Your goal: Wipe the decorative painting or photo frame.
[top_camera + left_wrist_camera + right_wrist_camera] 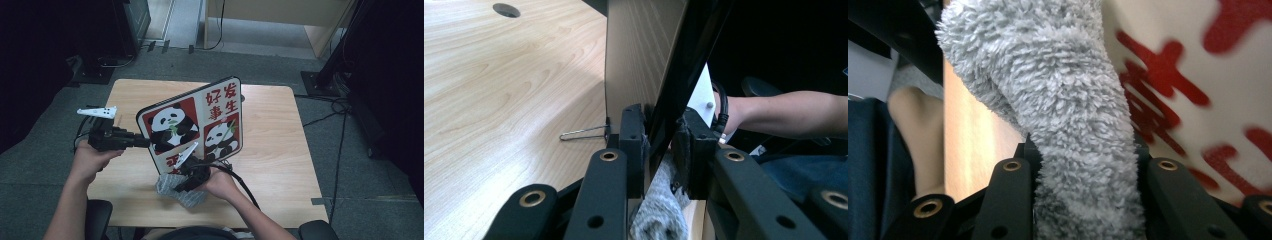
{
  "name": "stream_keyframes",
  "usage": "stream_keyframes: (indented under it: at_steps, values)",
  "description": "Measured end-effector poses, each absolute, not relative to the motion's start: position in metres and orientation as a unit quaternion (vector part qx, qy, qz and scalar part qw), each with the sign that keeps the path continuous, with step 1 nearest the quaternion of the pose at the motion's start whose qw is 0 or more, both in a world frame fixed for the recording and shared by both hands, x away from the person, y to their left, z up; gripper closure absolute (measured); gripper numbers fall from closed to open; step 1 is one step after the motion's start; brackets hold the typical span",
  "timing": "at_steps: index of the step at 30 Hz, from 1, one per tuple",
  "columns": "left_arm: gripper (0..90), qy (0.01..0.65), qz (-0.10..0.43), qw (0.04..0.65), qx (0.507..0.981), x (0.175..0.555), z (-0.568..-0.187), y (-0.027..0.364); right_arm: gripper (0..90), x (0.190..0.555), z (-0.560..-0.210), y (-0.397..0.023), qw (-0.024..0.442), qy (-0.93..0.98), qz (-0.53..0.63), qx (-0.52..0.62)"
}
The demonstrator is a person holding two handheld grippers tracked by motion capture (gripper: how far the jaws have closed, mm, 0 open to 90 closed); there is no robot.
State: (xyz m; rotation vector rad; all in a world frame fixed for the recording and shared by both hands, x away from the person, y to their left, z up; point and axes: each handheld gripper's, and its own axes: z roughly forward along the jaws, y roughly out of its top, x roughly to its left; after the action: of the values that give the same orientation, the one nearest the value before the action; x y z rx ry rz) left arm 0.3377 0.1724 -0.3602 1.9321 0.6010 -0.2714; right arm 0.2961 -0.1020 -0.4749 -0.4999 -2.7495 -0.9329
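Two sets of jaws, both clenched: my left gripper [131,141] pinches the panda board's [200,125] left edge, holding it tilted upright over the tabletop [280,150]; my right gripper [186,186] grasps the grey fluffy cloth [1058,100] touching the board's lower face, which rises just ahead.

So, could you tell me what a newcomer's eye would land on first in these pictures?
Probably the panda board, red, white and black with red characters, standing tilted on edge in the middle of the wooden table. The left gripper clamps its left edge. Below it, near the table's front edge, the right gripper is shut on a fluffy grey cloth held against the board's face.
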Motion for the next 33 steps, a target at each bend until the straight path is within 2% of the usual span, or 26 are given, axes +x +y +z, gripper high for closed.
stream_keyframes:
  at_steps: [15, 33]
  values:
    - [75.7, 0.253, -0.114, 0.524, 0.805, 0.338, -0.360, 0.172, 68.3, 0.305, -0.463, -0.124, 0.098, -0.927, -0.315, -0.180]
    - [75.7, 0.256, -0.106, 0.523, 0.806, 0.337, -0.360, 0.172, 68.7, 0.311, -0.399, -0.131, 0.077, -0.928, -0.335, -0.141]
